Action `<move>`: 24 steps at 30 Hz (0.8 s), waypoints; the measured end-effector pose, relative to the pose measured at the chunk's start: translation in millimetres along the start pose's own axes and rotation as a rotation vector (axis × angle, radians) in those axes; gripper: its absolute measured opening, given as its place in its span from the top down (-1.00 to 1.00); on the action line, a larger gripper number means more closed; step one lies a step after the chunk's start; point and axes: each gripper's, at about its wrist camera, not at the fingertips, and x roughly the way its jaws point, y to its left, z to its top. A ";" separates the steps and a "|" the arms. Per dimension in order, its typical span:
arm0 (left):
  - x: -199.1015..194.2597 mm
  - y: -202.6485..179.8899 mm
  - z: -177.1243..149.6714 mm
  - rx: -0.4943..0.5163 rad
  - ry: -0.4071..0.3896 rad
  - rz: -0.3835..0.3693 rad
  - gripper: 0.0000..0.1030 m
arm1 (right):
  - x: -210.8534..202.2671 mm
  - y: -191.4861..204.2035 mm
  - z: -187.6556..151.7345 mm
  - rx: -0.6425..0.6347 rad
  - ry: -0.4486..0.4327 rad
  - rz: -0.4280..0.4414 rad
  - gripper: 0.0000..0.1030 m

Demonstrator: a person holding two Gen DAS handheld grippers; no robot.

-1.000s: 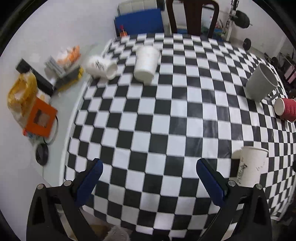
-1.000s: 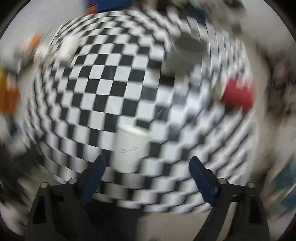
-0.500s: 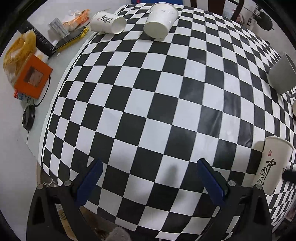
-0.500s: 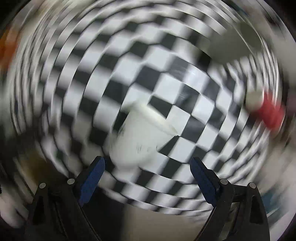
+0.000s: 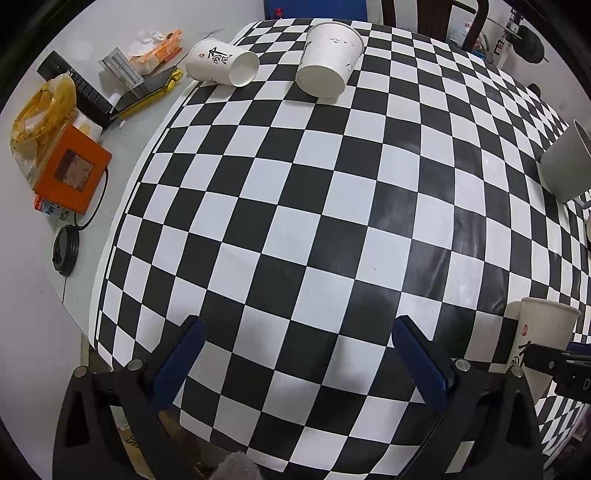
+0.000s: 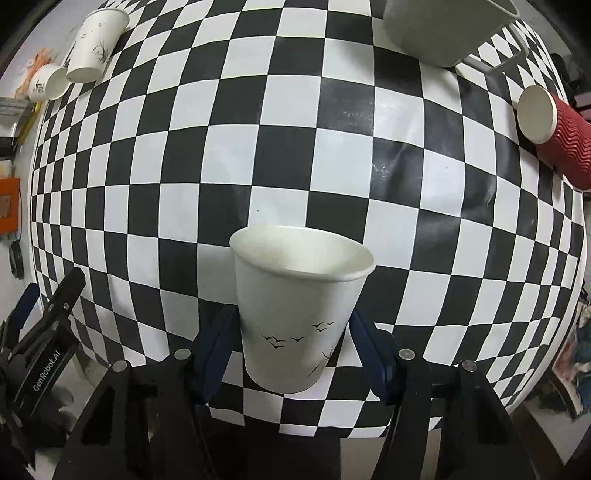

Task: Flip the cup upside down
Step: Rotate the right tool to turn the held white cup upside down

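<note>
A white paper cup with small black birds stands upright, mouth up, near the front edge of the checkered table. My right gripper is shut on its lower half, one blue pad on each side. The same cup shows at the right edge of the left wrist view, with the right gripper against it. My left gripper is open and empty above the table's front edge. It also shows at the lower left of the right wrist view.
A grey mug stands at the back. A red ribbed cup lies on its side at the right. Two white cups lie at the far left. An orange box and clutter sit left of the cloth.
My right gripper has moved in on the white cup and shut on it. My left gripper has tilted down and closer over the table, still open.
</note>
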 end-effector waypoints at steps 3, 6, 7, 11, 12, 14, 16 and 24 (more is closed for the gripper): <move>-8.5 1.3 -1.4 -0.002 0.003 -0.016 -1.00 | -6.5 4.5 -9.1 0.017 0.033 0.000 -0.55; -26.4 4.0 -2.2 0.001 -0.022 -0.039 -1.00 | -44.2 22.9 -15.8 -0.089 -0.006 -0.029 -0.69; -33.3 4.3 -2.6 0.006 -0.039 -0.034 -1.00 | -62.5 24.8 -18.0 -0.154 -0.041 -0.068 -0.69; -40.9 6.4 -8.0 0.029 -0.108 0.013 -1.00 | -108.7 72.3 -58.3 -0.691 -0.178 -0.470 -0.69; -38.1 5.0 -9.4 0.036 -0.111 0.023 -1.00 | -102.9 86.3 -73.2 -0.868 -0.187 -0.603 -0.69; -24.2 3.1 -14.0 0.043 -0.080 0.037 -1.00 | -78.7 101.9 -100.7 -1.159 -0.162 -0.793 -0.69; -8.8 0.8 -19.8 0.038 -0.047 0.032 -1.00 | -48.0 107.5 -121.5 -1.457 -0.105 -0.969 -0.69; 22.8 -6.8 -32.6 0.017 0.032 0.000 -1.00 | 57.9 71.1 -166.5 -2.333 0.087 -1.345 -0.68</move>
